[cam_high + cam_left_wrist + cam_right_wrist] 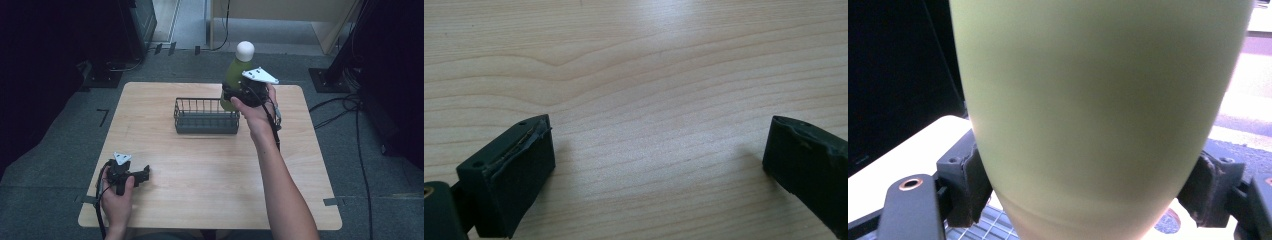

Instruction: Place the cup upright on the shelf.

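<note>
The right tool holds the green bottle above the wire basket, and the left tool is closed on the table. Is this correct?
Not quite: the left tool is open, its jaws wide apart over bare table, as the left gripper view shows. The right tool does hold the green bottle above the wire basket.

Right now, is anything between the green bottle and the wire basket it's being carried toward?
Nothing visible. The right gripper holds the green bottle in the air by the right end of the wire basket. The basket looks empty, and only its wire rim lies below the bottle.
</note>
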{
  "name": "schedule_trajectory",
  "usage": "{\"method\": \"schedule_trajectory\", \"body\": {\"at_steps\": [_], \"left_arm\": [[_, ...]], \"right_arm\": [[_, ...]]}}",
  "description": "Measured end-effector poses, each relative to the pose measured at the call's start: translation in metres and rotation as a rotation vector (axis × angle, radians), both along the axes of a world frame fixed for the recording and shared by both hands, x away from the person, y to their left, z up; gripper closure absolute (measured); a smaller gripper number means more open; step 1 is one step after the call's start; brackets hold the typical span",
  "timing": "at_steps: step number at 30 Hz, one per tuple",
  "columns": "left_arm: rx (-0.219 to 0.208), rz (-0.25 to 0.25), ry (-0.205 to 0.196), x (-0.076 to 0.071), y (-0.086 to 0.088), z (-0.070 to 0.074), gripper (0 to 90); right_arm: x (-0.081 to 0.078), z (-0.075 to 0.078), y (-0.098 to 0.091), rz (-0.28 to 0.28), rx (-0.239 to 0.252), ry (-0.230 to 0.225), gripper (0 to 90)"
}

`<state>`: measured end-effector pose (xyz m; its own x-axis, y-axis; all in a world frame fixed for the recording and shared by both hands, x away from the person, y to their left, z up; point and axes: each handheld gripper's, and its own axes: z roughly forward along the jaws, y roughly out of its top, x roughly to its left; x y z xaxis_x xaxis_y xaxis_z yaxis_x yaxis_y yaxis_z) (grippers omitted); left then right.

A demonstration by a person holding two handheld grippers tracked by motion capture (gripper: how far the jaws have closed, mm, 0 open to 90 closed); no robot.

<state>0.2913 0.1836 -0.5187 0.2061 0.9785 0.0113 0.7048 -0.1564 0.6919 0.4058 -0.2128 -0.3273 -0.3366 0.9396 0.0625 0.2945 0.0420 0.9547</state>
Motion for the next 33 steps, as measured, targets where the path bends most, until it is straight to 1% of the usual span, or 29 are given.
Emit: {"method": "schedule_trajectory", "body": {"at_steps": [2,5,7,12,19,25,33], "left_arm": [[0.001,-0.002,0.001,0.0,0.0,0.0,0.9],[0.001,-0.002,0.001,0.0,0.0,0.0,0.9],[0.002,-0.002,0.001,0.0,0.0,0.0,0.9],[0.002,-0.003,0.002,0.0,0.0,0.0,0.9],[0.002,-0.003,0.003,0.0,0.0,0.0,0.9],[0.002,-0.003,0.003,0.0,0.0,0.0,0.9],[0.002,-0.003,0.003,0.0,0.0,0.0,0.9]], "right_arm": [[0.004,-0.003,0.005,0.008,-0.004,0.0,20.6],[0.009,-0.009,0.012,0.03,0.003,-0.006,20.6],[0.013,-0.013,0.015,0.033,-0.006,-0.005,20.6],[0.019,-0.022,0.021,0.028,-0.012,0.029,20.6],[0.023,-0.037,0.02,0.015,-0.032,0.055,20.6],[0.026,-0.052,0.02,0.009,-0.041,0.094,20.6],[0.03,-0.065,0.023,0.014,-0.063,0.108,20.5]]}}
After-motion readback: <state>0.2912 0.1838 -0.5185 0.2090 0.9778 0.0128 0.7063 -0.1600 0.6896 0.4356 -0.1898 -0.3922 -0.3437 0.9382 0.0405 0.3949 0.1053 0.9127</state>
